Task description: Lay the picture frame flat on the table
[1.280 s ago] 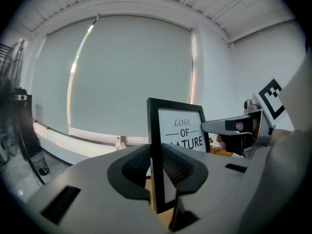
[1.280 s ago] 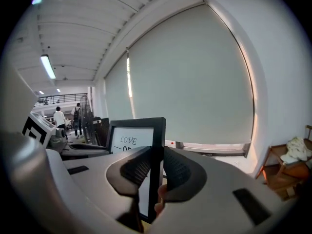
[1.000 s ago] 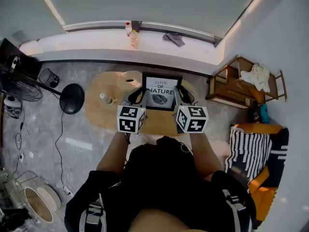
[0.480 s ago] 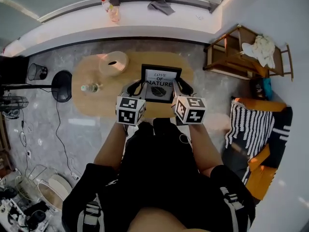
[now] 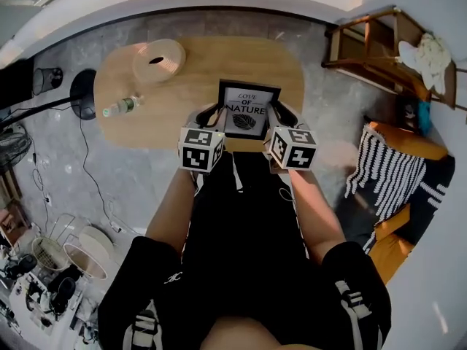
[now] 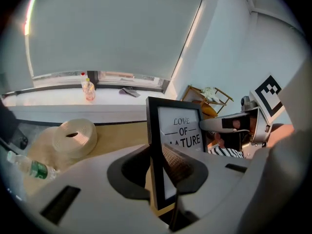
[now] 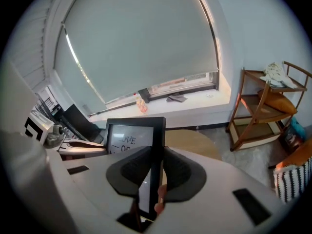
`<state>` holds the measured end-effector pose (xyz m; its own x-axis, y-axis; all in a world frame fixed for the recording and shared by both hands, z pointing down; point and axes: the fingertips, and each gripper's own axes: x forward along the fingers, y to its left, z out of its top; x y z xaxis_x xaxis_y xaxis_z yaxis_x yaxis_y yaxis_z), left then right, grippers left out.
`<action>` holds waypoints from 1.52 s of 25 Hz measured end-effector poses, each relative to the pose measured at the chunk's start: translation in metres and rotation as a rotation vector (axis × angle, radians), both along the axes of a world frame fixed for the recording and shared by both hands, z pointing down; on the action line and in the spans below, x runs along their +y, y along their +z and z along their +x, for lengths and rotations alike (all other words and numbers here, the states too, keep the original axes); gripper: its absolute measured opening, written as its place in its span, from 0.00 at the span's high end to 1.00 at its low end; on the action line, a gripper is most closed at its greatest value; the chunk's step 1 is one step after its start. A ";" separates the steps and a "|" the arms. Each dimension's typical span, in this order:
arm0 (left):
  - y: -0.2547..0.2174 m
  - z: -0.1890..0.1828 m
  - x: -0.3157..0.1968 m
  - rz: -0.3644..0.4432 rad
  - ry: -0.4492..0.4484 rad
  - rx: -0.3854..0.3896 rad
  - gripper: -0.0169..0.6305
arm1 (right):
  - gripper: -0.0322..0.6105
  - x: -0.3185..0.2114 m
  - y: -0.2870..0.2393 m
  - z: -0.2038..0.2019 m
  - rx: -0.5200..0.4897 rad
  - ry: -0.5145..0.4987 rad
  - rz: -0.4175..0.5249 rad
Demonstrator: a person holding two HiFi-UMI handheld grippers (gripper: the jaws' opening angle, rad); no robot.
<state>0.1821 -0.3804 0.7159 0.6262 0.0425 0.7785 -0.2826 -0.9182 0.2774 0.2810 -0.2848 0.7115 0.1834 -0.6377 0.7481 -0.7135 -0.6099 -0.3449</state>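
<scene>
A black picture frame (image 5: 248,109) with a white print reading LOVE OF NATURE is held over the near edge of the oval wooden table (image 5: 219,64). My left gripper (image 5: 209,118) is shut on its left edge (image 6: 155,169), and my right gripper (image 5: 277,117) is shut on its right edge (image 7: 157,165). Both gripper views show the frame standing upright between the dark pads, its lower edge hidden by the gripper bodies. In the head view its face points up toward the camera.
On the table's left part lie a cream tape roll (image 5: 159,59) and a plastic bottle (image 5: 121,107). A wooden shelf unit (image 5: 387,42) stands at the right, a striped cushion (image 5: 387,173) nearer. A black fan base (image 5: 84,93) and cables lie on the floor at the left.
Both grippers have come down with the frame toward the table. The head view has tipped further down, so the windowsill has left the picture and the table fills more of it.
</scene>
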 end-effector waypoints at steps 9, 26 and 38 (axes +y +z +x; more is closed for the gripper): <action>0.118 0.002 0.008 -0.093 -0.011 -0.129 0.84 | 0.81 0.008 0.128 0.004 -0.153 0.006 -0.102; 0.286 -0.039 0.030 -0.235 -0.090 -0.282 0.84 | 0.81 0.016 0.299 -0.027 -0.266 -0.132 -0.287; 0.330 -0.048 0.042 -0.246 -0.125 -0.332 0.83 | 0.80 0.028 0.340 -0.037 -0.248 -0.140 -0.398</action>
<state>0.1338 -0.3383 1.0456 0.3552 0.1915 0.9150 -0.4983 -0.7894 0.3586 0.2442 -0.2568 1.0513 -0.0979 -0.2990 0.9492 -0.7239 -0.6331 -0.2740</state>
